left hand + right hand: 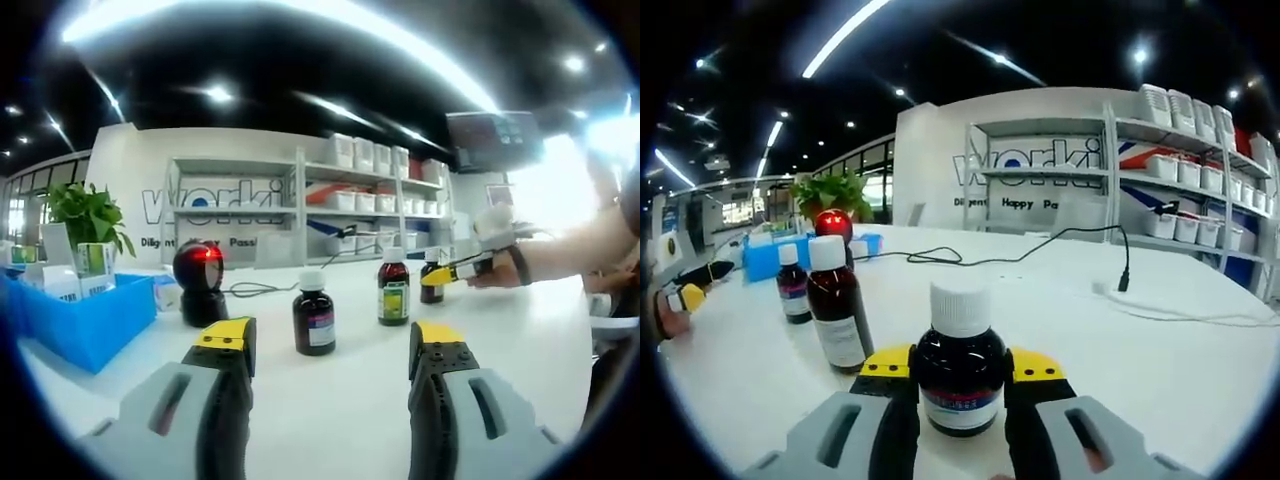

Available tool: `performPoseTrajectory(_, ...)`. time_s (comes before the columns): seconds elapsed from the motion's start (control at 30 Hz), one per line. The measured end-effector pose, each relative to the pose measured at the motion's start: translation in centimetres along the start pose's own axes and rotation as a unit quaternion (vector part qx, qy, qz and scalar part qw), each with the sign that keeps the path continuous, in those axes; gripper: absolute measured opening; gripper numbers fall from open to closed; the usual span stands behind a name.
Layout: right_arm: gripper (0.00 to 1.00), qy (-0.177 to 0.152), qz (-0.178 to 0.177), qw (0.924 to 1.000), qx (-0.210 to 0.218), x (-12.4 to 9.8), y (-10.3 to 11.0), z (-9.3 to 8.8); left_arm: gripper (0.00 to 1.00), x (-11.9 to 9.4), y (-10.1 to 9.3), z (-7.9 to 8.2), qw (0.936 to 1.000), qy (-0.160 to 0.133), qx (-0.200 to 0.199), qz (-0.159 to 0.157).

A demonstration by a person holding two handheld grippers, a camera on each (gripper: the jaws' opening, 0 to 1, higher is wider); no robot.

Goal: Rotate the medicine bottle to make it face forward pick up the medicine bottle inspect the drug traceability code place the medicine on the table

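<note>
The right gripper (960, 375) clamps the bottle (960, 365) — it should turn slowly, upright, label forward; the left gripper (330, 345) waits open.

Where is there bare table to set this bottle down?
Bare: the table right of the held bottle, before the cable. Also between the left gripper and nearest bottle. Crowded: scanner, blue bin.
</note>
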State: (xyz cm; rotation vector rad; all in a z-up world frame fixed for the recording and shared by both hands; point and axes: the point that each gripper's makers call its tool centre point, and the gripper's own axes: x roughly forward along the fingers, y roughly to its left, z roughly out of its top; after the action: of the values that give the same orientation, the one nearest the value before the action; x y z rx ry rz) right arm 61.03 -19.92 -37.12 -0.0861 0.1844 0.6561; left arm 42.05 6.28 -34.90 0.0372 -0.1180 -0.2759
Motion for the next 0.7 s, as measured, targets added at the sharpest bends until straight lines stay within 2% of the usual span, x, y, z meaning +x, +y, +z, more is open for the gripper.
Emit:
performPoseTrajectory(0.07,0.27,-0.001,0.000,1.0000,0.002,-0.2,-0.1,0.4,0.52,0.0,0.0,0.0,1.0000,0.000,0.000,0.000)
performPoseTrajectory(0.17,0.27,-0.010,0.003,0.9999,0.012,-0.4,-0.4,2.1,0.52,0.0,0.0,0.0,1.0000,0.001,0.000,0.000)
performPoseTrajectory(0.37,0.28,-0.024,0.015,0.9990,0.034,-1.5,0.3,5.7,0.52,0.1,-0.1,-0.1,1.0000,0.002,-0.002,-0.002)
performPoseTrajectory(0.7,0.28,-0.043,0.024,0.9987,0.012,-2.5,1.8,10.2,0.52,0.1,-0.4,-0.2,1.0000,0.006,0.005,-0.006)
